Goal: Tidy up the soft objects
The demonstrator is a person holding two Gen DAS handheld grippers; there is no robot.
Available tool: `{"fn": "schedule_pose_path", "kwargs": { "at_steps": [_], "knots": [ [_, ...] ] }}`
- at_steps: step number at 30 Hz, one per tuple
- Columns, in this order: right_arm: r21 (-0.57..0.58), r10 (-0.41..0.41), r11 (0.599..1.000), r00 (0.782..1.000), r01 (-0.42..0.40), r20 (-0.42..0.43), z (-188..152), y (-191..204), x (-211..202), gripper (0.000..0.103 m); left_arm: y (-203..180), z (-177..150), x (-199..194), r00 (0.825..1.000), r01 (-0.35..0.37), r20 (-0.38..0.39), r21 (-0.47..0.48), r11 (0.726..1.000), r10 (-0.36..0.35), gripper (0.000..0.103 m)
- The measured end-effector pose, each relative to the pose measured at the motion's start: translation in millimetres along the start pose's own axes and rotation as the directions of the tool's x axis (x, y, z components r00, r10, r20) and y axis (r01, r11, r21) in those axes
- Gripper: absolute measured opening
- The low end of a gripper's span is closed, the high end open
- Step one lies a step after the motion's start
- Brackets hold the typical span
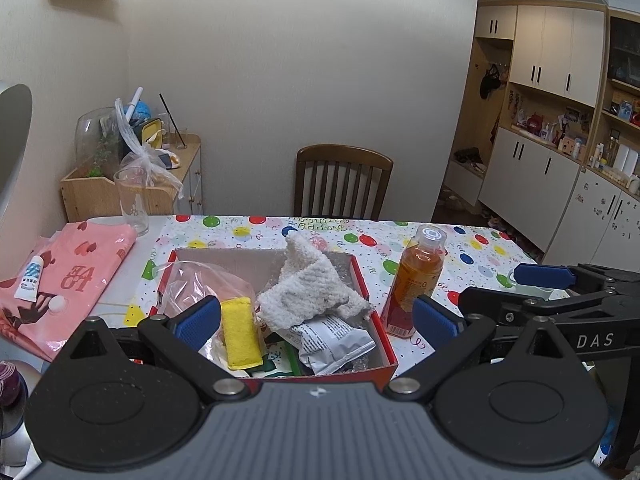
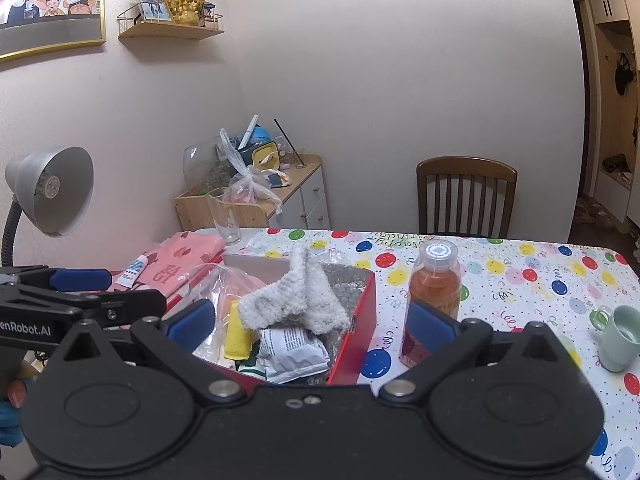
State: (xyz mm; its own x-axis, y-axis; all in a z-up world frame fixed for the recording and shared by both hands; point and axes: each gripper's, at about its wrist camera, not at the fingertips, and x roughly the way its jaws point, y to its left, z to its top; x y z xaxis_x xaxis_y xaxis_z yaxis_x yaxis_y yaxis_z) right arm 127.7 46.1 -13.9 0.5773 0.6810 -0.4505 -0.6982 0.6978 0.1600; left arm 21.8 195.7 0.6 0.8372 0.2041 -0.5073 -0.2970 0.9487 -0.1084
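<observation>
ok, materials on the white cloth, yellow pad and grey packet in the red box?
White cloth: fluffy knit or terry, matte, nubby pile. Yellow pad: looks like felt or sponge, matte, with a stitched edge. Grey packet: probably foil or plastic film, crinkled and shiny. Red box: likely cardboard, with thin, stiff walls.

I count one red box [image 1: 376, 320]; one fluffy cloth [image 1: 312, 284]; one yellow sponge [image 1: 240, 332]; one bottle [image 1: 418, 276]; one mug [image 2: 618, 338]; one glass [image 1: 132, 200]; two open grippers.
</observation>
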Motion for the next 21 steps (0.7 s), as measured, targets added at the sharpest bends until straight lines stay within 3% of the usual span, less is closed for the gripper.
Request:
{"fn": "schedule_pose_path", "kwargs": {
  "at_steps": [21],
  "knots": [
    [0.008, 0.0, 1.0, 1.0, 0.0, -0.009, -0.4, -2.2, 1.2, 0.103, 0.6, 0.6, 1.3, 1.0, 0.015, -0.001, -0.002, 1.0, -0.015, 0.103]
  ]
}}
